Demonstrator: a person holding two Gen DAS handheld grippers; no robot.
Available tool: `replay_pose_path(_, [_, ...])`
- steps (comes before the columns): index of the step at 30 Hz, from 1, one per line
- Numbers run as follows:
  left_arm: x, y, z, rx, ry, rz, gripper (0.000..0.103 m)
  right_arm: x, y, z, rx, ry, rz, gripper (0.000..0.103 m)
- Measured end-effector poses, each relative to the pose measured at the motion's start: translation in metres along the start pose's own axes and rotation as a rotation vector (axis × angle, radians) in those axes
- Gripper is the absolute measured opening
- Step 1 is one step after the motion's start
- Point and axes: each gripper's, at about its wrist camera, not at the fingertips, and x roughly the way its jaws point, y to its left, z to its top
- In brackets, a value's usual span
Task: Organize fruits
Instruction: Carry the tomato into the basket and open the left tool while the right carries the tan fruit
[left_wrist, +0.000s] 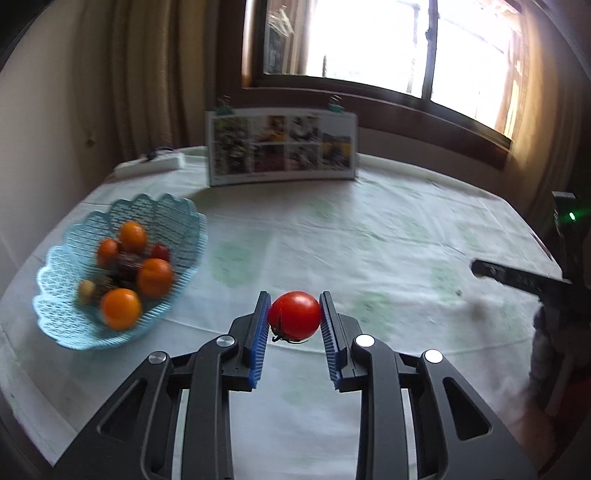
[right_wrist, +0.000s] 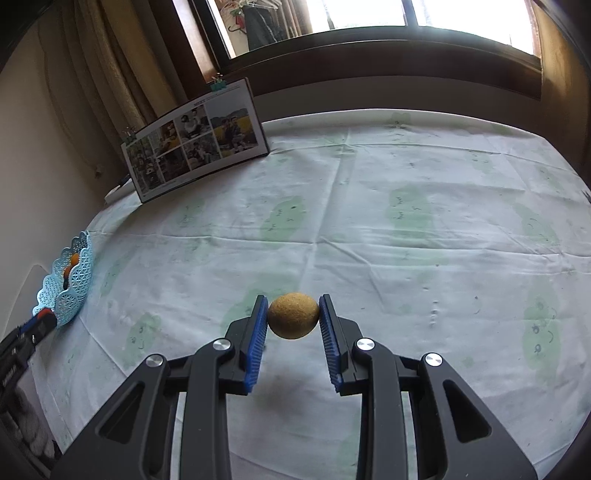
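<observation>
Left tongs (left_wrist: 294, 314) clamp a red tomato (left_wrist: 294, 314) between the pads — basket (left_wrist: 66, 325) well left. Right tongs (right_wrist: 293, 314) clamp a brown fruit (right_wrist: 293, 315) above the desk (right_wrist: 406, 221).

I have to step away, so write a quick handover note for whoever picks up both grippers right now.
Left gripper: shut on a red tomato, held above the tablecloth.
Right gripper: shut on a brown round fruit, also in the air.
Blue basket, at the table's left, already holds several orange fruits and some smaller ones.
Left to do: set both held fruits into the basket. No other loose fruit shows.
</observation>
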Motion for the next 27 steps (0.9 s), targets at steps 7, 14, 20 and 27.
replay_pose_path(7, [-0.008, 0.065, 0.014, -0.105, -0.056, 0.148, 0.028, 0.003, 0.029, 0.003, -0.028, 0.007, 0.039, 0.029])
replay_pose_path(14, [-0.004, 0.109, 0.017, -0.166, -0.067, 0.251, 0.028, 0.007, 0.060, 0.005, -0.061, 0.015, 0.069, 0.029])
replay_pose_path(20, [0.001, 0.128, 0.013, -0.193, -0.061, 0.287, 0.028, 0.008, 0.089, 0.009, -0.101, 0.018, 0.097, 0.029])
replay_pose_path(27, [-0.007, 0.142, 0.009, -0.214, -0.092, 0.316, 0.065, 0.011, 0.132, 0.014, -0.158, 0.023, 0.152, 0.029])
